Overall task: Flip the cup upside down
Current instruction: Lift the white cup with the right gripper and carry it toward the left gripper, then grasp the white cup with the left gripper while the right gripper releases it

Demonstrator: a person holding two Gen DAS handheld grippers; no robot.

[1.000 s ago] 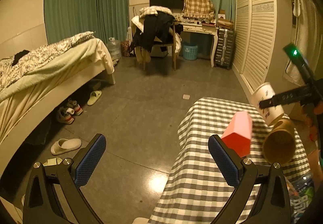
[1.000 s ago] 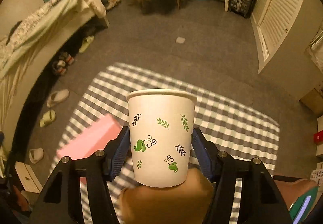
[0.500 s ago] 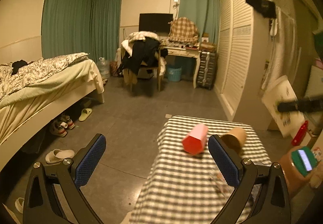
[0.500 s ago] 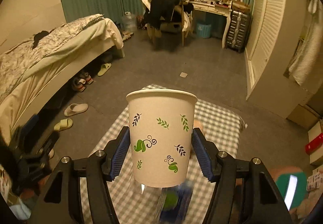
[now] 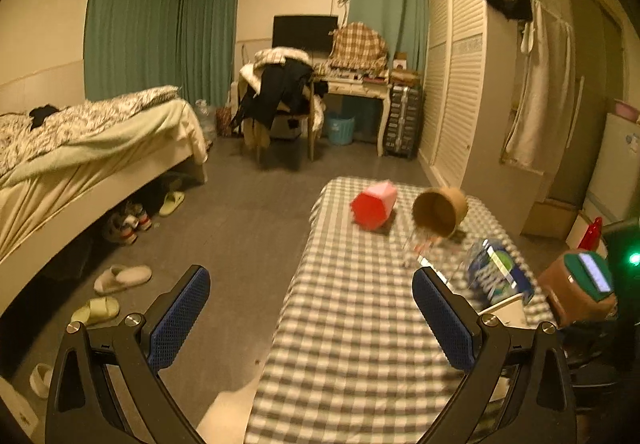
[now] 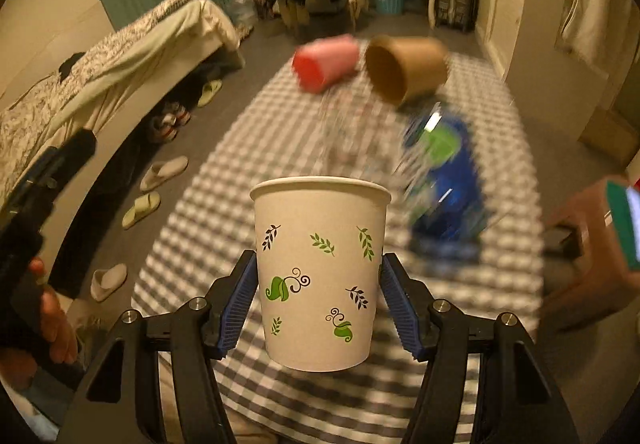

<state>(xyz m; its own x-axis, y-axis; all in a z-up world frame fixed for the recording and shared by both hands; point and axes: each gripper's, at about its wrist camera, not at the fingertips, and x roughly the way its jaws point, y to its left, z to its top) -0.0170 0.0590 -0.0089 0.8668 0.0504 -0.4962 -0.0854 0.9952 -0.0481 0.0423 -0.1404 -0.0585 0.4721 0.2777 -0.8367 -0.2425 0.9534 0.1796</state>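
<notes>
My right gripper (image 6: pixel 320 304) is shut on a white paper cup (image 6: pixel 320 276) with green leaf prints. In the right wrist view the cup stands rim up over the near part of the checked table (image 6: pixel 200 211). A sliver of its rim (image 5: pixel 504 310) shows in the left wrist view, low at the right. My left gripper (image 5: pixel 312 316) is open and empty, held above the table's near left edge (image 5: pixel 360 344). A pink cup (image 5: pixel 374 203) and a brown cup (image 5: pixel 440 209) lie on their sides at the far end.
A clear glass (image 5: pixel 424 248) and a blue packet (image 5: pixel 496 274) lie mid-table; both are blurred. A hand with a green-topped brown thing (image 5: pixel 580 292) is at the right. A bed (image 5: pixel 80 147), slippers (image 5: pixel 120 278) and a cluttered chair (image 5: pixel 280 99) stand left and behind.
Both grippers have pulled back toward the table's near end. The right gripper has come down lower over the cloth with the paper cup still in it. The left gripper stays open.
</notes>
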